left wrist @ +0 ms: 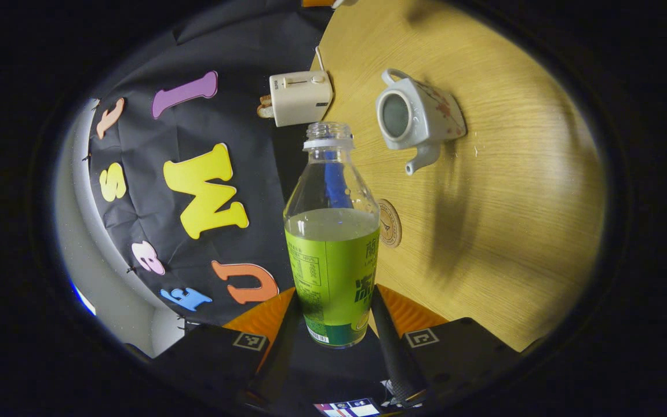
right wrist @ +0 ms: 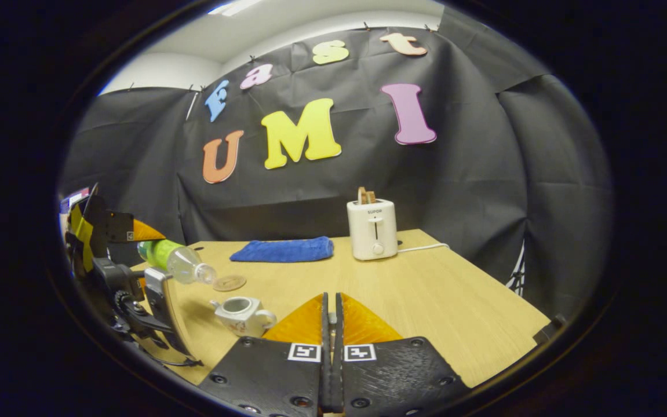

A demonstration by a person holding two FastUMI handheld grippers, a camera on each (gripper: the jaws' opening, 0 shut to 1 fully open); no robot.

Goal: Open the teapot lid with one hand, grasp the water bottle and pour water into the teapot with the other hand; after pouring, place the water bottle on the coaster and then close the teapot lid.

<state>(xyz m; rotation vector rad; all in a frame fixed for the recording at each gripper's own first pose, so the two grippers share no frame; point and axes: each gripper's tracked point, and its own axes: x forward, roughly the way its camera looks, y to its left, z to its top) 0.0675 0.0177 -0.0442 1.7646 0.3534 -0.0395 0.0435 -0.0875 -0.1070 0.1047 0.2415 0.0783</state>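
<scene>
Left gripper view
- Bottle: the water bottle (left wrist: 332, 243) stands clamped between the left gripper (left wrist: 333, 324) fingers (left wrist: 388, 341), which press on its labelled lower half from both sides; cap off, about half full.
- Teapot: the teapot (left wrist: 417, 119) sits on the surface (left wrist: 513, 202) ahead and to the right of the bottle's neck, mouth open, no lid on it.
- Coaster: the coaster (left wrist: 390, 223) lies bare on the surface just behind the bottle, between it and the teapot.
- Progress: lid off and bottle grasped look done. Whether pouring is under way or just finished I cannot tell (no stream is visible).

Right gripper view
- Fingers: the right gripper (right wrist: 331, 324) has its fingers pressed together; a very thin thing could sit between them, but I cannot make out the lid there.
- Bottle pose: the bottle, held by the left gripper at the left edge, is tilted nearly flat, neck pointing right and slightly down, above and just left of the teapot.
- Right hand pose: held low over the near edge of the surface, aimed level at the toaster (right wrist: 372, 230) and blue cloth (right wrist: 283, 250).
- Left to do: set the bottle on the coaster, then close the teapot.
</scene>
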